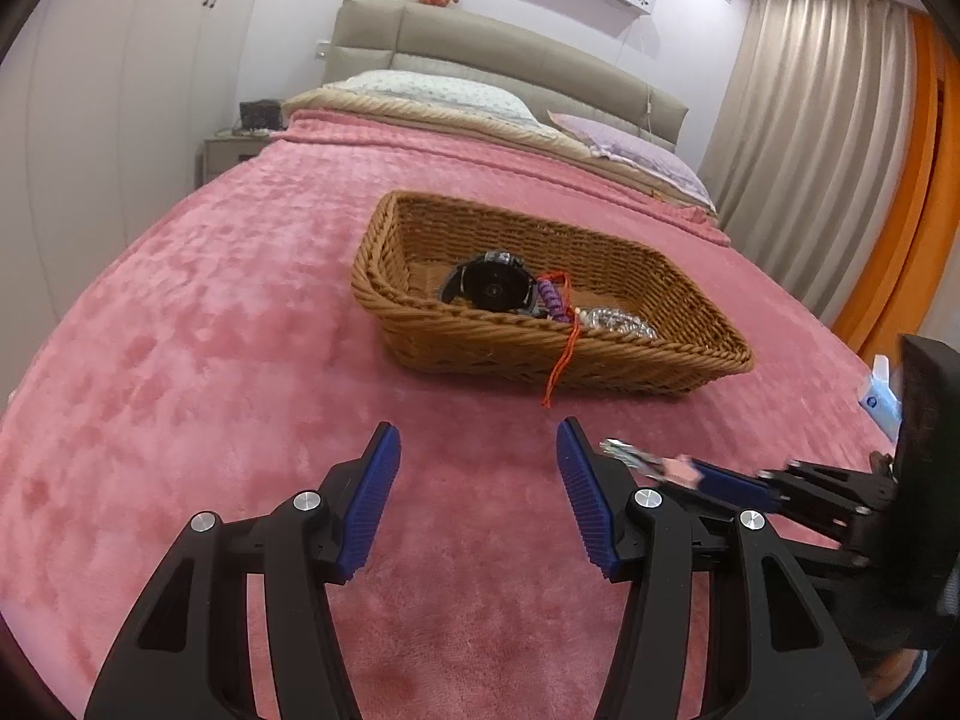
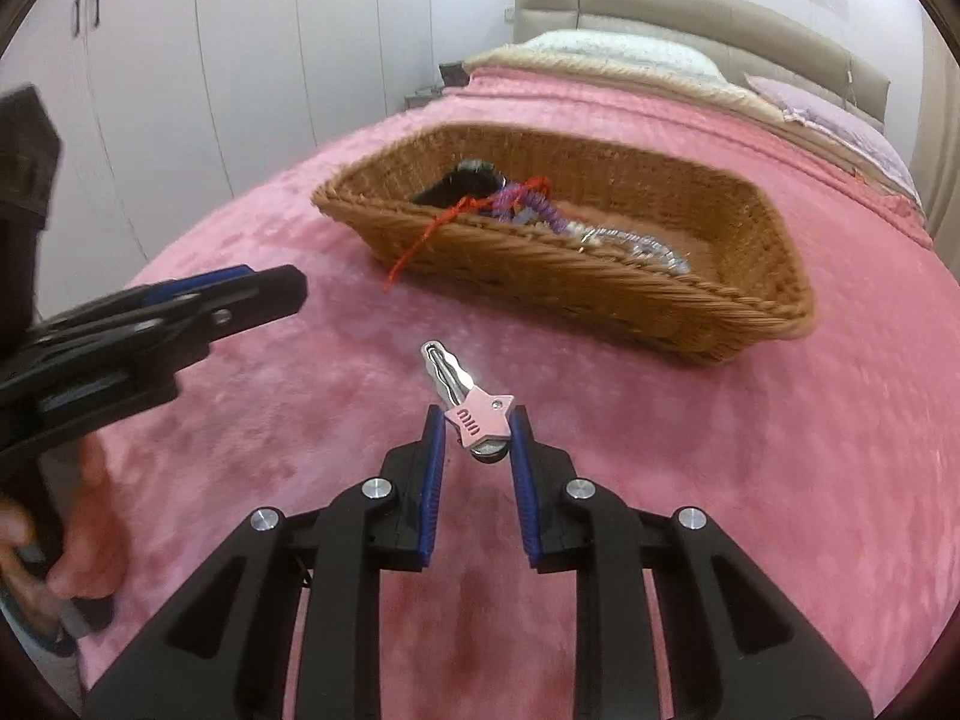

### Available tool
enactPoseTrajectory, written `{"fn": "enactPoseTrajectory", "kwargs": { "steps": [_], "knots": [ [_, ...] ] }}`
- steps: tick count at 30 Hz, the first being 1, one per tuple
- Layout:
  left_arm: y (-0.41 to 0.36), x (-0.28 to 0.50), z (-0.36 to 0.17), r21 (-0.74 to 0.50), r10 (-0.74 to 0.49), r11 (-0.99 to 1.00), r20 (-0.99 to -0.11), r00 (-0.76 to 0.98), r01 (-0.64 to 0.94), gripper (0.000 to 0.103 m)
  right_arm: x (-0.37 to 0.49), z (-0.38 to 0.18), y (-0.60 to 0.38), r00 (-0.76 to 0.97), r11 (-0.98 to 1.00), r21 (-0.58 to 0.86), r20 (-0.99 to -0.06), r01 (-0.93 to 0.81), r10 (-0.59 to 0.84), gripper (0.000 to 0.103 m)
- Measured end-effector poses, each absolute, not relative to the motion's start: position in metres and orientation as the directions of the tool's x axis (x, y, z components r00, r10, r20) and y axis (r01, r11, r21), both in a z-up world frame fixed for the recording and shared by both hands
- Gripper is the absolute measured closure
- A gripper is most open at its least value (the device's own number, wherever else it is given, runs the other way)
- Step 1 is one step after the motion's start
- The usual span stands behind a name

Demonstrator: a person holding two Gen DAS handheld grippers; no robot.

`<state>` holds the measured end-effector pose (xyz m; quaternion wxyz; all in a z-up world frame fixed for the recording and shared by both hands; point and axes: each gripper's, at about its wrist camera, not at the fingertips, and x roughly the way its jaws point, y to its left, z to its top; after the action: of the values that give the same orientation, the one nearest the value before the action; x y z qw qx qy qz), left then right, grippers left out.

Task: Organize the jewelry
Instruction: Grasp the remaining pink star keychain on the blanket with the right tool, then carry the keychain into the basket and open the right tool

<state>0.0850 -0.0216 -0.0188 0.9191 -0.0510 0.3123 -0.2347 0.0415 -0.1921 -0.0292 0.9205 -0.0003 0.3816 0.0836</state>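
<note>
The right gripper [image 2: 477, 429] pinches a pink hair clip [image 2: 465, 399] between its blue pads, held above the pink blanket [image 1: 210, 330] just short of the wicker basket [image 2: 600, 282]. The left gripper [image 1: 477, 450] hangs beside it, jaws spread wide and holding nothing. In the basket lie a black watch [image 1: 495, 288], a purple bracelet with red cord [image 1: 555, 300] trailing over the rim, and a silver chain [image 1: 621, 321]

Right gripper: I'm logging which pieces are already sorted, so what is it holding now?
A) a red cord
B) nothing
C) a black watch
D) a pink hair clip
D: the right gripper is shut on the pink hair clip, while the watch and red cord are at the basket.
</note>
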Motion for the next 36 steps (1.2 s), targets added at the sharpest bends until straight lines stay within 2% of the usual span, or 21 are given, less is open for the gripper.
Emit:
{"fn": "enactPoseTrajectory", "kwargs": {
  "steps": [7,12,14,16,21,29,36],
  "knots": [
    [-0.027,0.078,-0.010,-0.232,-0.483,0.873,-0.527,0.699,0.429,0.050,0.021,0.011,-0.213,0.780,0.989,0.097,-0.608,-0.110,0.147,0.084],
    [-0.038,0.072,0.001,-0.198,-0.484,0.871,-0.508,0.713,0.450,0.050,0.034,0.042,-0.229,0.832,0.996,0.078,-0.551,-0.035,0.072,0.084],
    [-0.042,0.070,0.004,-0.174,-0.468,0.878,-0.505,0.725,0.445,0.045,0.048,0.049,-0.236,0.837,0.997,0.077,-0.546,0.006,0.037,0.084],
    [-0.043,0.066,0.007,-0.136,-0.434,0.894,-0.494,0.753,0.427,0.028,0.066,0.052,-0.245,0.839,0.995,0.094,-0.544,0.041,0.017,0.084],
    [-0.046,0.060,0.011,-0.071,-0.388,0.912,-0.461,0.798,0.403,0.024,0.109,0.051,-0.256,0.829,0.991,0.113,-0.560,0.073,0.002,0.084],
    [-0.054,0.068,-0.004,-0.028,-0.339,0.926,-0.505,0.794,0.377,0.020,0.172,0.013,-0.264,0.739,0.983,0.155,-0.673,0.102,0.030,0.084],
    [-0.041,0.074,-0.008,-0.093,-0.351,0.929,-0.520,0.778,0.357,0.019,0.176,-0.012,-0.272,0.701,0.977,0.184,-0.711,0.111,0.054,0.082]
  ]
}}
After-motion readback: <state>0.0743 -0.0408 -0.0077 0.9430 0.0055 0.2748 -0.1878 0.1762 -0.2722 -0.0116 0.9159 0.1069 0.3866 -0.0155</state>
